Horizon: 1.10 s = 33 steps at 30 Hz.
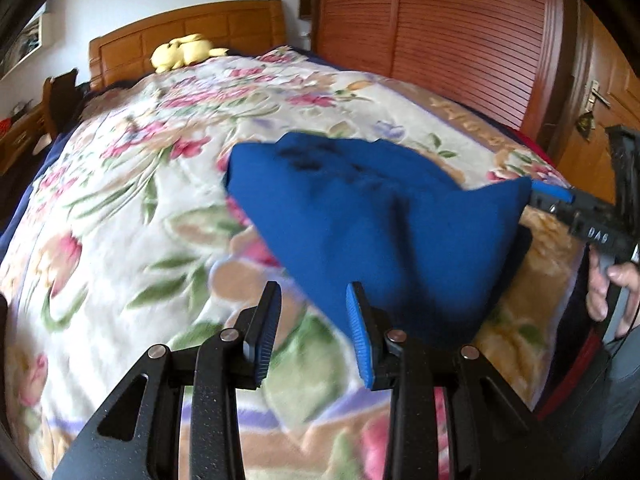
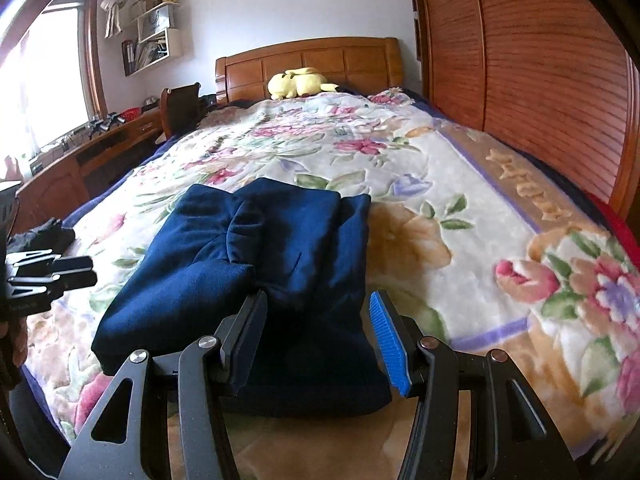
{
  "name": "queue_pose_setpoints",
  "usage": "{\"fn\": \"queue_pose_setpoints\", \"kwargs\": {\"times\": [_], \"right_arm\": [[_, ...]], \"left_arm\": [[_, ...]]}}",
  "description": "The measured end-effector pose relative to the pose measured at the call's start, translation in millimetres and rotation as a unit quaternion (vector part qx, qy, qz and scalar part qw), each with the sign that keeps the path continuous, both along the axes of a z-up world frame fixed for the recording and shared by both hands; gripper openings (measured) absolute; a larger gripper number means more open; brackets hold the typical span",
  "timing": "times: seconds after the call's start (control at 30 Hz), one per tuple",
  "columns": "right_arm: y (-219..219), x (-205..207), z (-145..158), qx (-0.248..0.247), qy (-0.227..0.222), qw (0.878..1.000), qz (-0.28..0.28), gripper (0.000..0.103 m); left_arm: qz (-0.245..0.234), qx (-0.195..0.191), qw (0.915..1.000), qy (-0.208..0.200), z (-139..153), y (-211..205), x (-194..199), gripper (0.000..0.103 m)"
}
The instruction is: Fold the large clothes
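Note:
A folded dark blue garment (image 2: 256,280) lies on the floral blanket (image 2: 440,184) of the bed; it also shows in the left wrist view (image 1: 380,216). My left gripper (image 1: 314,320) is open and empty, just short of the garment's left front edge. My right gripper (image 2: 318,332) is open, its fingers over the garment's near edge, gripping nothing. The right gripper shows at the right in the left wrist view (image 1: 560,196), at the garment's right corner. The left gripper shows at the left edge of the right wrist view (image 2: 68,270).
A yellow plush toy (image 2: 300,82) lies by the wooden headboard (image 2: 308,60). A slatted wooden wardrobe (image 2: 540,72) runs along the bed's right side. A desk (image 2: 80,152) and chair (image 2: 180,108) stand on the left. A dark small item (image 2: 52,232) lies at the bed's left edge.

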State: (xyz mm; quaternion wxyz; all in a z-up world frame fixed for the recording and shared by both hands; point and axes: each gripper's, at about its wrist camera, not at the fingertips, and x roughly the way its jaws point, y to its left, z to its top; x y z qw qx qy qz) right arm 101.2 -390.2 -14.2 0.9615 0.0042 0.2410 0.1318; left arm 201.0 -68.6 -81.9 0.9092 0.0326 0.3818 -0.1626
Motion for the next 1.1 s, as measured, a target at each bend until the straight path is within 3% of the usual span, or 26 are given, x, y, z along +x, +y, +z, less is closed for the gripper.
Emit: {"fn": "queue_pose_setpoints", "kwargs": {"times": [0.23, 0.47, 0.73, 0.87, 1.1], "right_arm": [[7, 7, 0, -0.064, 0.0, 0.998, -0.012, 0.056], [1, 9, 18, -0.073, 0.0, 0.997, -0.013, 0.056], [45, 23, 29, -0.085, 0.004, 0.994, 0.064, 0.056], [76, 49, 15, -0.104, 0.036, 0.989, 0.099, 0.056], [86, 91, -19, -0.068, 0.121, 0.981, 0.137, 0.056]], "left_arm": [[0.014, -0.007, 0.9999, 0.004, -12, 20, -11, 0.035], [0.024, -0.015, 0.9996, -0.001, -18, 34, -22, 0.035], [0.03, -0.027, 0.9992, 0.0, -21, 41, -29, 0.035], [0.032, -0.029, 0.9991, 0.003, -22, 42, -32, 0.035], [0.027, -0.025, 0.9993, 0.011, -29, 41, -36, 0.035]]}}
